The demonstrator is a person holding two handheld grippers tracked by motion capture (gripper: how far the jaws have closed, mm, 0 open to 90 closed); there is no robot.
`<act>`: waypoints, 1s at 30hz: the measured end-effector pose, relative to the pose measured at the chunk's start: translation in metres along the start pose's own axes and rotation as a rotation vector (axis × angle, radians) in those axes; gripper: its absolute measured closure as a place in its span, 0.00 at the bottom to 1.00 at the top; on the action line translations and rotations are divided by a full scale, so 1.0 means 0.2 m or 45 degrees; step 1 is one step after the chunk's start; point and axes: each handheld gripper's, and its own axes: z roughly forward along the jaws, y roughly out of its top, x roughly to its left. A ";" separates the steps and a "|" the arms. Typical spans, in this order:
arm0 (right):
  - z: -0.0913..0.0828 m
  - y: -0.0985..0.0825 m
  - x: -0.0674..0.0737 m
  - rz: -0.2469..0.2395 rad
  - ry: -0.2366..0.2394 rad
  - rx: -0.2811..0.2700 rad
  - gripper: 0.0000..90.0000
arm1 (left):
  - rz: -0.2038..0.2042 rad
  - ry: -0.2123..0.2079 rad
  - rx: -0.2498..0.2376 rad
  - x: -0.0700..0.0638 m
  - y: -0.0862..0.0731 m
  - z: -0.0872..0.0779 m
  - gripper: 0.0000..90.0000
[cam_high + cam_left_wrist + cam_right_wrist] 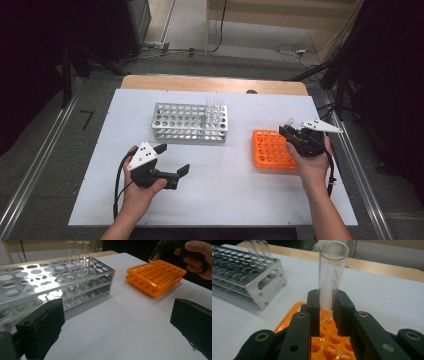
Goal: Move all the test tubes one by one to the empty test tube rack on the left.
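A clear glass test tube (329,277) stands upright between the jaws of my right gripper (326,305), which is shut on it just above the orange rack (329,345). In the high view that gripper (290,131) hovers over the right side of the orange rack (270,150), the tube (289,121) showing at its tip. My left gripper (172,159) rests open near the table's front left, nothing between its pads (45,327). The metal rack (190,121) holds three clear tubes (78,252) at its far right end.
The white board (225,200) covers the table, with a wooden edge (210,83) at the back. The metal rack (50,282) stands close ahead of the left gripper. Cables and dark stands lie on the floor beyond.
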 end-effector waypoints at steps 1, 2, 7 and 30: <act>0.00 0.00 0.01 0.003 0.029 -0.003 0.82 | 0.000 0.001 0.000 0.00 0.00 0.00 0.00; -0.01 0.00 0.02 0.013 0.053 -0.006 0.82 | 0.005 0.000 0.002 0.00 0.00 0.00 0.00; -0.03 0.01 0.11 -0.019 0.147 -0.006 0.82 | 0.023 -0.012 0.001 -0.02 0.01 0.00 0.00; 0.00 -0.04 0.50 -0.193 0.512 0.063 0.82 | 0.062 -0.054 0.017 -0.07 0.02 0.02 0.00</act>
